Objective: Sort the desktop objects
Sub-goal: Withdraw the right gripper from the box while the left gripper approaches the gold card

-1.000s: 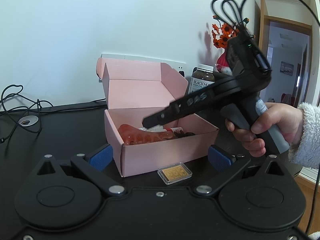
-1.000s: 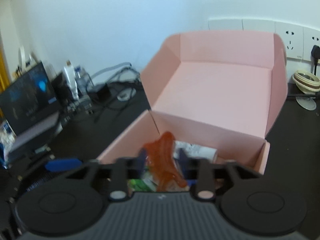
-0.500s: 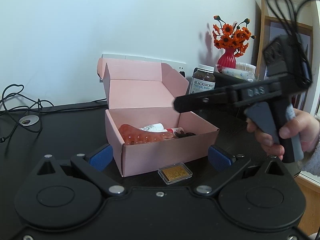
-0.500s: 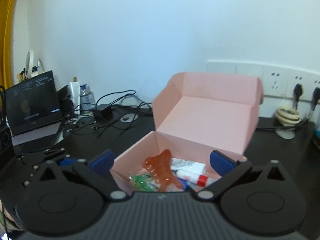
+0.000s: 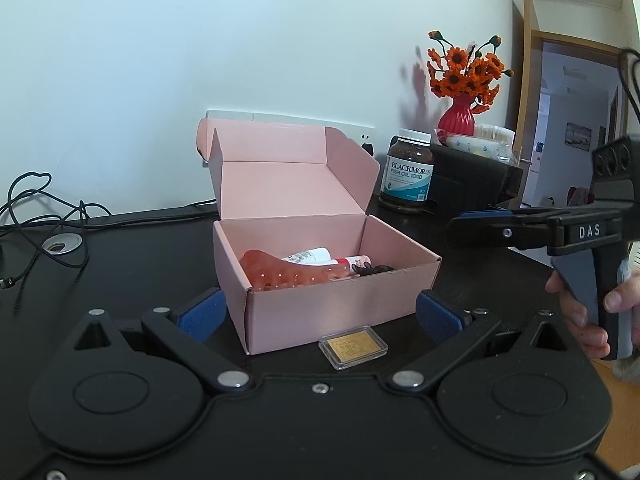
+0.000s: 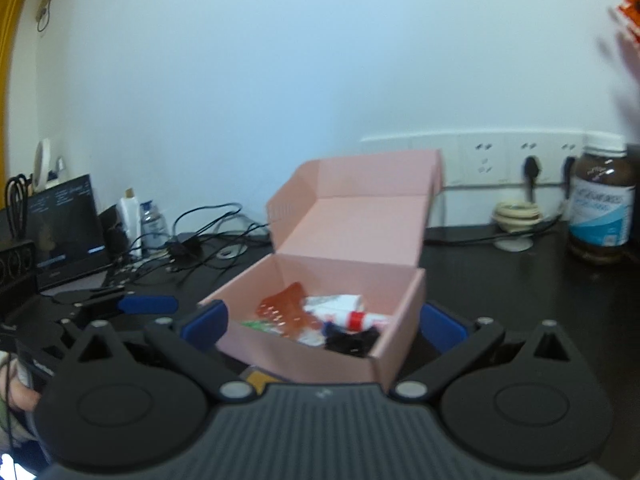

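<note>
An open pink box (image 5: 332, 312) stands mid-table with its lid up. Inside lie an orange-red comb-like piece (image 5: 288, 274), a white tube (image 5: 308, 256), a red-capped tube (image 5: 354, 262) and a black clip (image 5: 370, 269). On the table just in front of the box rests a small gold item in a clear case (image 5: 354, 346). My left gripper (image 5: 319, 315) is open and low, its blue pads on either side of the box's front. My right gripper (image 6: 323, 323) is open and empty, back from the box (image 6: 400, 320); in the left wrist view the right gripper (image 5: 472, 224) hangs to the box's right.
A brown supplement bottle (image 5: 408, 172), a red vase of orange flowers (image 5: 456, 120) and a black case stand back right. Loose cables (image 5: 40, 208) lie at the left. A dark screen (image 6: 64, 224) and small bottles sit far left; wall sockets are behind.
My right gripper opened, left the orange-red piece in the box, and pulled back up and away to the right. The left gripper stayed still.
</note>
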`<state>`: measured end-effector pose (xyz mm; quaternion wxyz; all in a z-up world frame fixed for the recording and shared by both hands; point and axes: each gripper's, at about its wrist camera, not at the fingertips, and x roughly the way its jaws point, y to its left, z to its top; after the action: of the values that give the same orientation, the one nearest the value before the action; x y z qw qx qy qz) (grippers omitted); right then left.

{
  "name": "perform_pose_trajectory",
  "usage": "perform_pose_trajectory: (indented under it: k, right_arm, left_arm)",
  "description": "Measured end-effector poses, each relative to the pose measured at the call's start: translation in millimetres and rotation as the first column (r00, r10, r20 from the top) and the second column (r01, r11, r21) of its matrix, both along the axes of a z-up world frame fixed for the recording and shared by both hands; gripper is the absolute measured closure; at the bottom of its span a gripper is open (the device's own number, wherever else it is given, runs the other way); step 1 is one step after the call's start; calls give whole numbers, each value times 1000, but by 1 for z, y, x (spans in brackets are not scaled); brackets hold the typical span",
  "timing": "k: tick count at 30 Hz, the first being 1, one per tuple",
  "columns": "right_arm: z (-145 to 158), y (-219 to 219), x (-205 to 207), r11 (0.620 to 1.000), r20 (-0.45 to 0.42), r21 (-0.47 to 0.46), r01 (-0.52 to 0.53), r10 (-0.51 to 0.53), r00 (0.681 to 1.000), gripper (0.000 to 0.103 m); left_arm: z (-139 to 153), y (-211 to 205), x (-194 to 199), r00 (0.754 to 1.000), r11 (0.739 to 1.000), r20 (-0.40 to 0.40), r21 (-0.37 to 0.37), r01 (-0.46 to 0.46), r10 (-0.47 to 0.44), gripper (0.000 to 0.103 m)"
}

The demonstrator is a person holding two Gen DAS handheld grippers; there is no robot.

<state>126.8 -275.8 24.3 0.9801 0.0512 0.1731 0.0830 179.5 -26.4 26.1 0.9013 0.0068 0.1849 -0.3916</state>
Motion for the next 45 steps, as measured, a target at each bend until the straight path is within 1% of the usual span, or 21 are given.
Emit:
perform_pose_trajectory:
  k: [4, 11, 18, 21, 24, 26, 28, 30, 31, 34, 37, 38, 39, 45]
  right_arm:
    - [-7, -7, -7, 999, 39, -38, 35, -33, 999, 1]
    - [-18, -18, -10, 999, 66, -40, 12, -10, 998, 1]
    - [-21, -28, -16, 1000, 86, 26, 9, -12, 996, 1]
    - [-21, -33, -19, 998, 94, 58, 9, -14, 995, 1]
    - [-22, -39, -20, 995, 98, 99, 11, -20, 995, 1]
    - [-23, -45, -19, 991, 96, 135, 14, -27, 995, 1]
    - [-23, -50, -19, 986, 93, 167, 13, -29, 995, 1]
    - [-24, -53, -20, 981, 94, 191, 8, -26, 995, 1]
    - [-24, -54, -20, 980, 94, 199, 5, -24, 995, 1]
    - [-25, -55, -21, 978, 97, 210, -1, -19, 995, 1]
    - [-25, -56, -22, 977, 103, 214, -10, -12, 995, 1]
    - [-24, -56, -22, 976, 105, 215, -14, -9, 994, 1]
    - [-24, -56, -23, 976, 108, 217, -17, -7, 994, 1]
    - [-24, -56, -25, 974, 121, 223, -36, 9, 993, 1]
  left_arm:
    - [0, 1, 0, 1000, 1000, -2, -2, -16, 16, 0]
    - [0, 0, 0, 999, 999, 3, 9, -48, 48, 0]
    - [-1, 3, 3, 997, 997, -16, 4, -76, 76, 0]
    - [0, 3, 2, 996, 996, -12, 7, -83, 84, 0]
    - [0, -3, 0, 997, 996, 7, 43, -79, 78, 0]
    - [0, -11, -4, 997, 993, 33, 91, -72, 69, 0]
    - [-1, -21, -8, 997, 988, 67, 144, -52, 42, 0]
    - [-3, -31, -13, 997, 981, 81, 190, -27, 12, 0]
    - [-3, -35, -14, 998, 979, 70, 203, -12, -2, 0]
    - [-4, -45, -13, 1000, 980, -13, 198, 26, -24, 1]
    - [-3, -54, -13, 997, 986, -77, 168, -4, 17, 2]
    - [-3, -57, -13, 995, 987, -96, 160, -10, 26, 5]
    - [-4, -62, -14, 994, 986, -106, 164, -19, 37, 6]
    - [-14, -86, -14, 987, 968, -127, 240, -70, 103, 6]
